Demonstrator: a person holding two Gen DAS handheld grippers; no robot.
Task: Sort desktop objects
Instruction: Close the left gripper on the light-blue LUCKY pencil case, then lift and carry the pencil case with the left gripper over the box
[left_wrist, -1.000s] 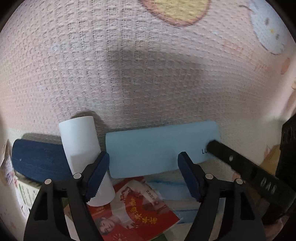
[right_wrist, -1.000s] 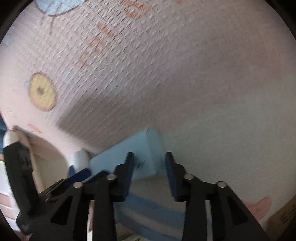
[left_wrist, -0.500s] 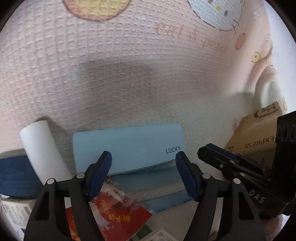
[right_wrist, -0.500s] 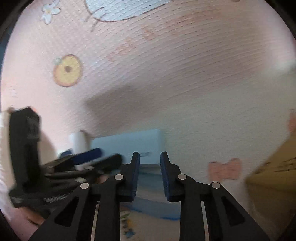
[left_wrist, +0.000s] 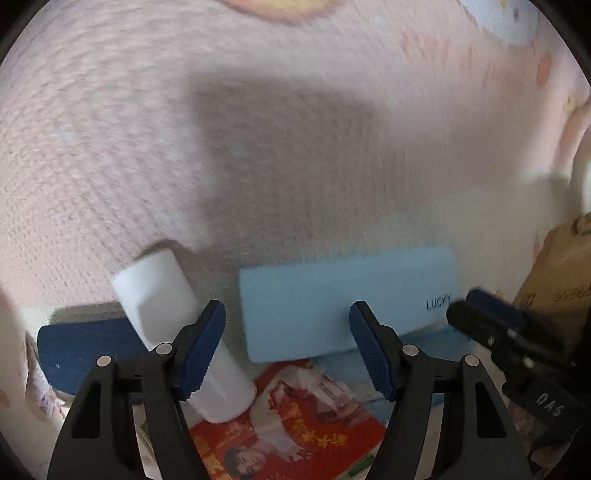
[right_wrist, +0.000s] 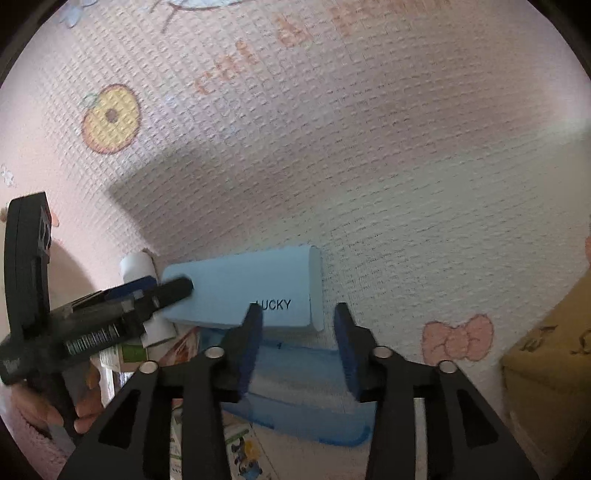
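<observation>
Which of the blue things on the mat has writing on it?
The light blue case, printed LUCKY near its right end. The dark blue case beyond the white tube shows no writing.

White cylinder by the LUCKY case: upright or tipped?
Tipped. The white cylinder lies on its side beside the light blue LUCKY case, one end over the red booklet.

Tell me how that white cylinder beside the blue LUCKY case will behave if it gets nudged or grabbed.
The white cylinder lies on its side, so a nudge across its axis would probably roll it. Its surface looks smooth and plain, so the left gripper might slip unless it squeezes squarely. One end rests on the red booklet, so it may rock.
</observation>
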